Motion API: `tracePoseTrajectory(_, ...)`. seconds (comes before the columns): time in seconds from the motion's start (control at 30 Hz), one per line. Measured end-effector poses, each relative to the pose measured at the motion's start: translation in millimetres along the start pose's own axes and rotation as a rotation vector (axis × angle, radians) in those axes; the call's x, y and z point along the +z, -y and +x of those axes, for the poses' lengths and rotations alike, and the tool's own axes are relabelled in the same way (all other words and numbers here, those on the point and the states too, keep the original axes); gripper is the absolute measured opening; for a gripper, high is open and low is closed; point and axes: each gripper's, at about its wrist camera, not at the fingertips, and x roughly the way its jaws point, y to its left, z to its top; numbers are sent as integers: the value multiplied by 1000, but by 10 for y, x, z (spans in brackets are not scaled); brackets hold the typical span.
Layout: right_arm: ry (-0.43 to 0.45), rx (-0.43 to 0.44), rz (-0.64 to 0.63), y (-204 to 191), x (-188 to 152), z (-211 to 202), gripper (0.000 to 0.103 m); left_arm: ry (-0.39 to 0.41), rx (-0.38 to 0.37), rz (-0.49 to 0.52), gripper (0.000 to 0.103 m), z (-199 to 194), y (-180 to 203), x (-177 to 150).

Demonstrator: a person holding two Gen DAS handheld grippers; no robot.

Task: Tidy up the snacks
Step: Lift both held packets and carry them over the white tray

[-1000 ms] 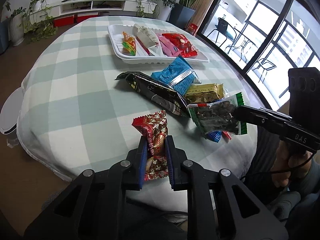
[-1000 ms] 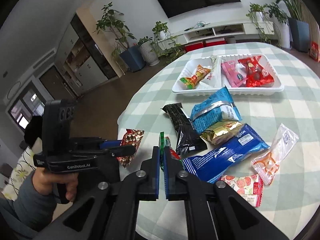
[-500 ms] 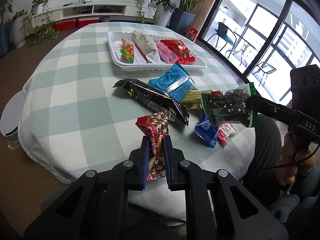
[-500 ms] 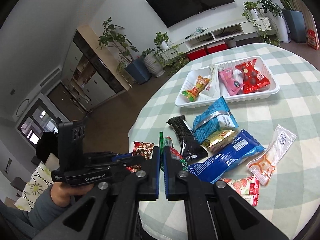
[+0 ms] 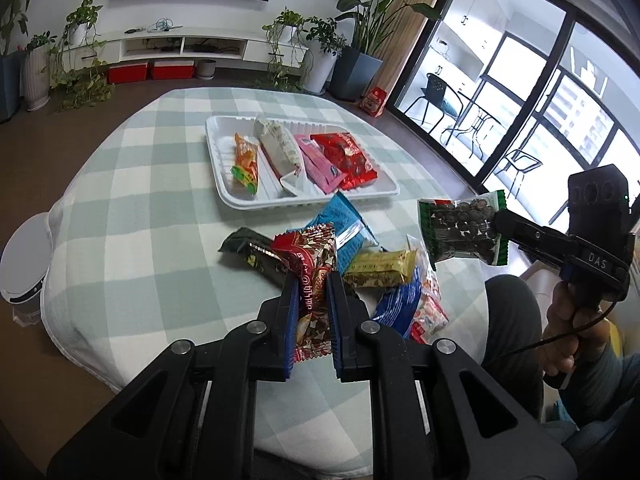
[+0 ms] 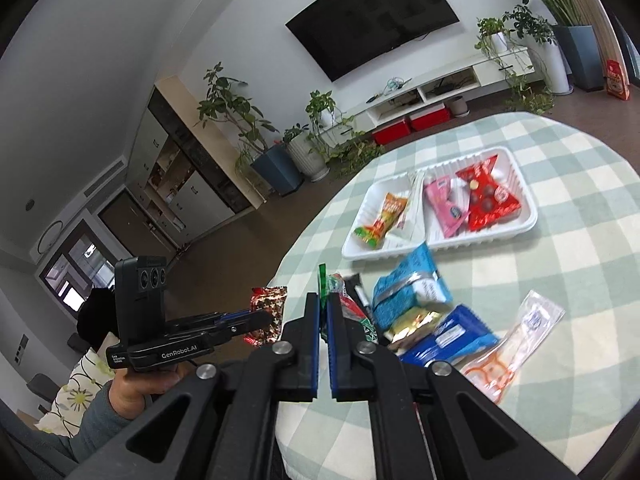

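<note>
My left gripper [image 5: 313, 280] is shut on a red-brown snack packet [image 5: 310, 252], held off the table over the pile of loose snacks. In the right wrist view that gripper [image 6: 260, 320] and its packet [image 6: 268, 304] hang at the table's left edge. My right gripper [image 6: 323, 300] is shut on a green-edged clear bag of dark nuts [image 5: 460, 232], seen edge-on [image 6: 322, 276] in its own view. The bag hangs in the air right of the pile. A white tray [image 5: 224, 184] farther back holds orange, white, pink and red packets.
Black [image 5: 244, 244], light blue [image 5: 348, 224], gold [image 5: 380, 268] and dark blue [image 5: 400, 304] packets lie on the checked cloth near the table's front. A clear pouch [image 6: 516, 340] lies to their right. A white bin [image 5: 24, 264] stands on the floor left. A person's knee [image 5: 508, 312] is at the right.
Both grippers have risen with their packets. The red-brown packet left the cloth, and the nut bag came up off the pile and moved right.
</note>
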Motion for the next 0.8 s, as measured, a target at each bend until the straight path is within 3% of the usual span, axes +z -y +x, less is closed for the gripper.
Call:
tracePoseTrajectory(0.4,57,-12,-30,250,720,53,4,59,-21,25,12,292,39,1004)
tracePoseTrajectory(0.57,36,-6,-6,426,965,318,4,28,0,35,12,652,-6,1358)
tracePoseTrajectory(0.8,-42,44,101,799,1066,790,4,-38,17,-10,12,1237,-289,1530)
